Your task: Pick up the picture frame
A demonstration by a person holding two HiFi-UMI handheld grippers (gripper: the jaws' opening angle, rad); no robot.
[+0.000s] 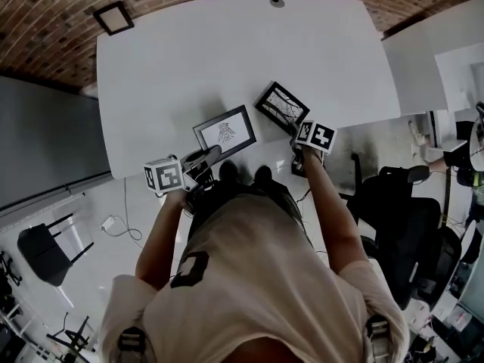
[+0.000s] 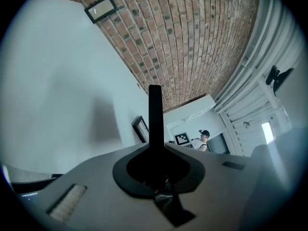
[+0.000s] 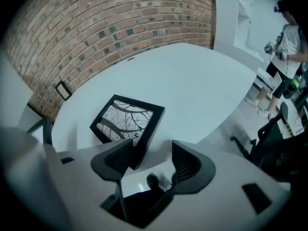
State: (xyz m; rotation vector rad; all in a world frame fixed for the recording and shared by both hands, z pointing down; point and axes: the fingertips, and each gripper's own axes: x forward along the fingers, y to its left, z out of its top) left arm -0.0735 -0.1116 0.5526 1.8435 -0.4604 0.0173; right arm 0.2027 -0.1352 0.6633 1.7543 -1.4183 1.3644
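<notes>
Head view of a white table (image 1: 151, 89), which we read from left to right with the person at its 6 o'clock edge.

(a) Left gripper (image 2: 155, 100). In the left gripper view its jaws stand pressed together as one thin dark bar, and we see nothing between them. In the head view its tip sits over the table's near edge, at 7 o'clock of the pale-print picture frame (image 1: 224, 132), just beside that frame's near left corner. We cannot tell whether it touches.

(b) Pale-print picture frame. It lies flat near the 6 o'clock edge of the table, turned slightly out of square with that edge.

(c) Branch-print picture frame (image 3: 127, 121). It lies flat at 2 o'clock of the pale-print one, apart from it and also close to the near edge.

(d) Right gripper (image 3: 151, 150). It points steeply down at 5 o'clock of the branch-print picture frame. Its jaws stand wide apart. The frame's near corner passes behind the left jaw and reaches the edge of the gap, but neither pad presses on it.

(e) Surroundings. We note a brick surface (image 1: 45, 21) beyond the table from 9 to 12 o'clock, and an office chair (image 1: 401, 203) on the floor at 4 o'clock.
</notes>
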